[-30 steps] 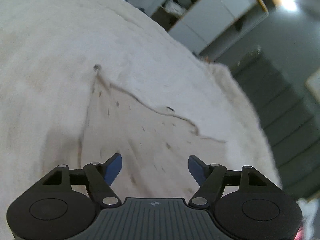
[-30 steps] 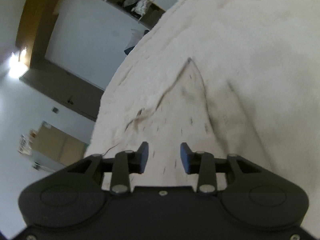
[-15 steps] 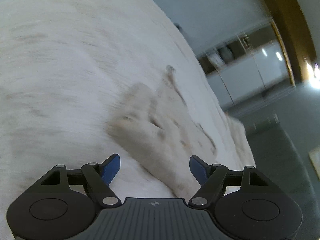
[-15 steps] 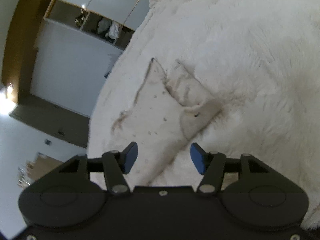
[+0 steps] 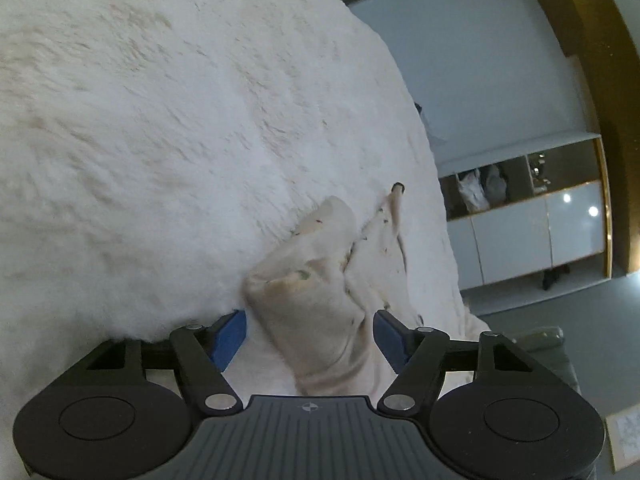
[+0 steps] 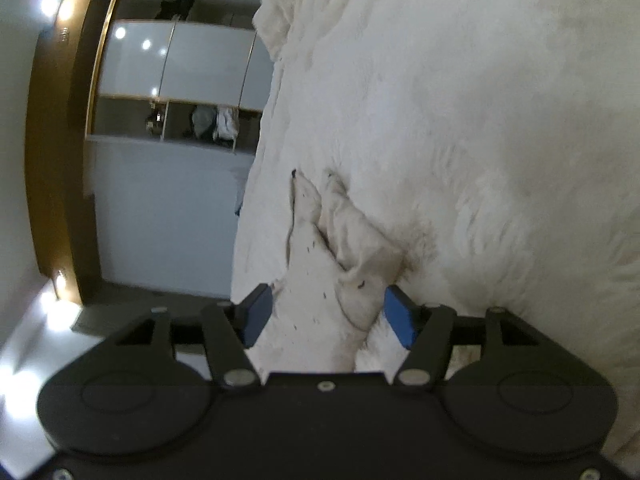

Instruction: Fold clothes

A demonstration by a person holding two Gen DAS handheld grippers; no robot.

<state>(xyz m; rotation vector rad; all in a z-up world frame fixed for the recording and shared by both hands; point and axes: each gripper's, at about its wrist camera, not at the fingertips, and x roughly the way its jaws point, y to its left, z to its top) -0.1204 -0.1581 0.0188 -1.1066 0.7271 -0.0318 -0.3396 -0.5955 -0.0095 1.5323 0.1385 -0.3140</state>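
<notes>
A cream garment (image 5: pixel 316 280) with small dark specks lies on a fluffy white blanket (image 5: pixel 160 140), one flap folded over onto the rest. My left gripper (image 5: pixel 310 336) hovers low over its near end. Its jaws are closing with the folded cloth between the blue pads, and no pad presses on it. In the right wrist view the same garment (image 6: pixel 320 272) runs away from my right gripper (image 6: pixel 328 314). Those jaws are opening, with the cloth's near end lying loose between them. The blanket (image 6: pixel 480 120) fills the right side of that view.
The blanket's edge drops off beside the garment toward a grey floor (image 5: pixel 540 312). Beyond stands a wardrobe with white doors (image 5: pixel 520 236) and an open shelf holding bundles; the same wardrobe (image 6: pixel 180 68) is at the left of the right wrist view. Ceiling lights glare there.
The garment lay spread flat; one flap is now folded over the rest. Both grippers have rolled and sunk closer to the cloth. The right jaws have widened; the left have narrowed a little.
</notes>
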